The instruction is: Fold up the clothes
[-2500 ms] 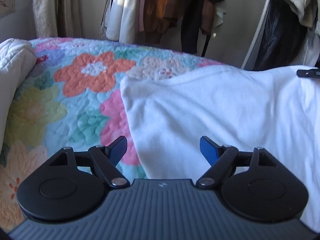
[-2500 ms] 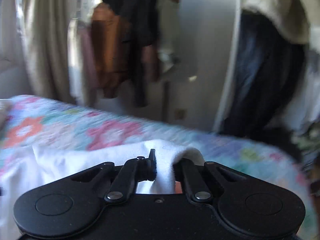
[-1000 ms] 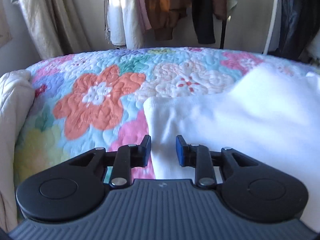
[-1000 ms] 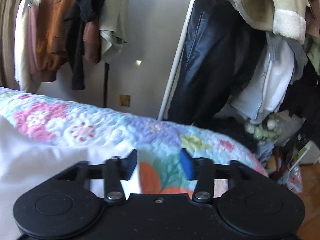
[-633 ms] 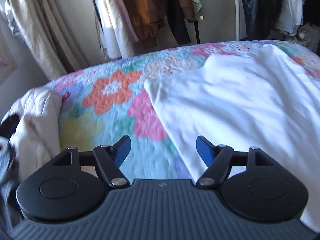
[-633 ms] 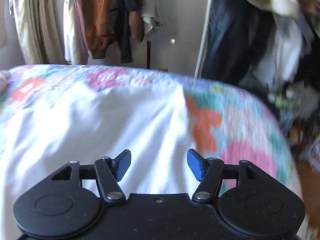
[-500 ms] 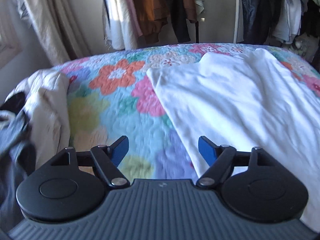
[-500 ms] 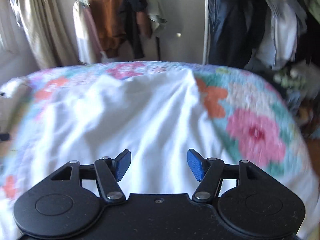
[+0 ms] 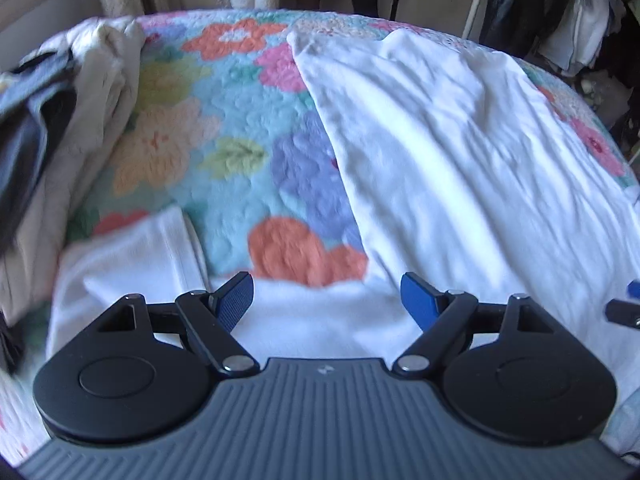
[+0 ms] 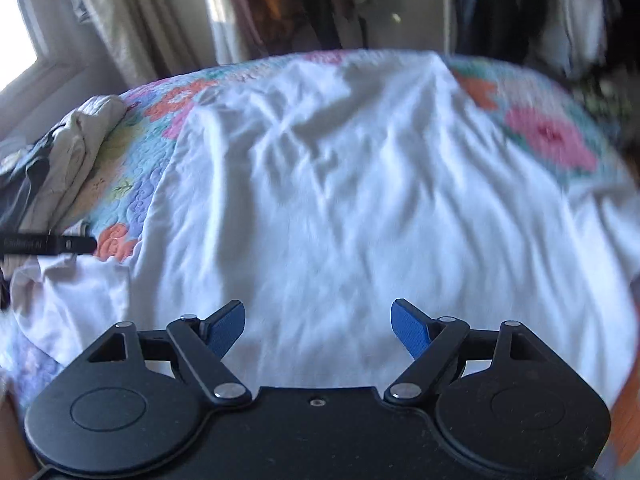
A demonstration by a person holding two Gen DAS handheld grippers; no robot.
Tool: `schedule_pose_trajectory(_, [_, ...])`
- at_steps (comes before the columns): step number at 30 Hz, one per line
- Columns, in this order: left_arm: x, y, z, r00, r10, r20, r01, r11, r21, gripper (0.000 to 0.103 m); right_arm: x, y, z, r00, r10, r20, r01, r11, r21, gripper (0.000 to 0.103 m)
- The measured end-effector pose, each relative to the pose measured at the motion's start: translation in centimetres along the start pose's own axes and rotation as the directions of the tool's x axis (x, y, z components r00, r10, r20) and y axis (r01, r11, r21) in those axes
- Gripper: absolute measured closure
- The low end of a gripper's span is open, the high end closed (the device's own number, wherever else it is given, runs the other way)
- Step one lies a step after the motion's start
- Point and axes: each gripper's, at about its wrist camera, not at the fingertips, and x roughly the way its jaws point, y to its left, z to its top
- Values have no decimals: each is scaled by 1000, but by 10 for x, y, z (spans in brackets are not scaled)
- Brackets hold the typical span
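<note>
A white shirt point(image 9: 460, 152) lies spread flat on the floral quilt point(image 9: 224, 152), and it fills the right wrist view point(image 10: 340, 200). One sleeve point(image 9: 132, 256) lies out to the near left. My left gripper point(image 9: 327, 300) is open and empty above the shirt's near left part, by the sleeve. My right gripper point(image 10: 318, 326) is open and empty above the shirt's near middle. A tip of the right gripper shows at the right edge of the left wrist view point(image 9: 624, 308). The left gripper's finger shows at the left edge of the right wrist view point(image 10: 48, 245).
A pile of beige and dark clothes point(image 9: 60, 120) lies on the bed's left side, also in the right wrist view point(image 10: 52, 152). Hanging clothes on a rack point(image 9: 560, 8) and curtains point(image 10: 132, 24) stand behind the bed. Bare quilt point(image 10: 548, 128) shows at the far right.
Both grippers let go of the shirt's far corners, opened, and drew back toward the near edge of the bed. The shirt now lies spread flat, with its near sleeve in view.
</note>
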Motion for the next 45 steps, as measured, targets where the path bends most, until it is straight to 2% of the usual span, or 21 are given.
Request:
schedule_pose_trajectory(3, [-1, -4, -19, 999, -9, -40, 8, 999, -34, 22, 1, 4, -12, 999, -29, -43, 31, 998, 52, 19])
schedule_pose_trajectory(6, [-8, -17, -31, 999, 7, -33, -7, 1000, 17, 22, -3, 8, -20, 998, -39, -39, 41, 998, 50, 18])
schedule_pose_trajectory(11, [-25, -26, -35, 992, 116, 45, -121, 983, 137, 20, -6, 8, -30, 999, -15, -45, 18, 998, 67, 17])
schedule_pose_trajectory(14, [-31, -15, -28, 986, 158, 59, -165, 974, 153, 19, -12, 13, -34, 999, -30, -33, 31, 999, 22, 17])
schedule_pose_trajectory(16, [-38, -4, -23, 982, 185, 27, -187, 960, 210, 18, -15, 14, -36, 996, -86, -15, 86, 996, -15, 17])
schedule_pose_trajectory(18, [-55, 18, -17, 986, 165, 28, -167, 959, 228, 17, -18, 11, -38, 990, -138, 15, 138, 990, -30, 17])
schedule_pose_trajectory(19, [-64, 29, -14, 988, 154, 29, -156, 959, 237, 13, -20, 10, -40, 990, -139, 32, 140, 990, -29, 17])
schedule_pose_trajectory(20, [-72, 41, -12, 986, 162, 40, -167, 958, 232, 8, -21, 11, -41, 994, -103, 43, 104, 994, -24, 17])
schedule_pose_trajectory(22, [-79, 61, -6, 975, 215, 64, -224, 947, 230, 5, -20, 17, -43, 999, 5, 44, -4, 1000, -25, 17])
schedule_pose_trajectory(25, [-66, 86, -1, 948, 315, 51, -315, 901, 299, 5, -15, 48, -45, 995, 97, 34, -93, 991, -96, 17])
schedule_pose_trajectory(28, [-47, 100, -7, 921, 379, 85, -381, 838, 391, 5, -14, 78, -54, 987, 159, 36, -150, 971, -187, 17])
schedule_pose_trajectory(32, [-27, 112, -10, 958, 282, 58, -274, 834, 479, 5, -13, 113, -73, 982, 187, 5, -172, 914, -369, 22])
schedule_pose_trajectory(34, [-13, 107, -13, 967, 255, 27, -229, 810, 540, 5, -14, 123, -82, 981, 196, 4, -175, 884, -433, 23])
schedule_pose_trajectory(36, [1, 104, -17, 967, 254, 27, -222, 784, 580, 5, -15, 132, -89, 976, 216, -3, -192, 862, -470, 24])
schedule_pose_trajectory(37, [6, 104, -19, 967, 251, 32, -223, 783, 581, 6, -15, 136, -92, 975, 222, -6, -198, 855, -480, 24])
schedule_pose_trajectory(38, [11, 104, -21, 968, 249, 38, -224, 783, 581, 19, -14, 139, -94, 976, 218, -5, -192, 849, -492, 24])
schedule_pose_trajectory(39, [10, 108, -19, 973, 228, 34, -209, 808, 550, 34, -12, 143, -97, 979, 205, -1, -177, 845, -505, 24])
schedule_pose_trajectory(40, [7, 112, -18, 978, 207, 31, -193, 834, 517, 76, -10, 146, -99, 983, 185, 3, -157, 840, -520, 24])
schedule_pose_trajectory(41, [5, 117, -16, 982, 185, 29, -175, 858, 483, 99, -6, 148, -102, 986, 165, 3, -138, 835, -533, 24])
schedule_pose_trajectory(43, [-23, 135, -11, 967, 209, 149, -249, 902, 353, 100, 1, 150, -104, 991, 136, -11, -119, 827, -549, 24])
schedule_pose_trajectory(45, [-51, 153, -9, 934, 261, 244, -316, 923, 219, 100, 6, 149, -104, 992, 123, -24, -116, 830, -546, 24])
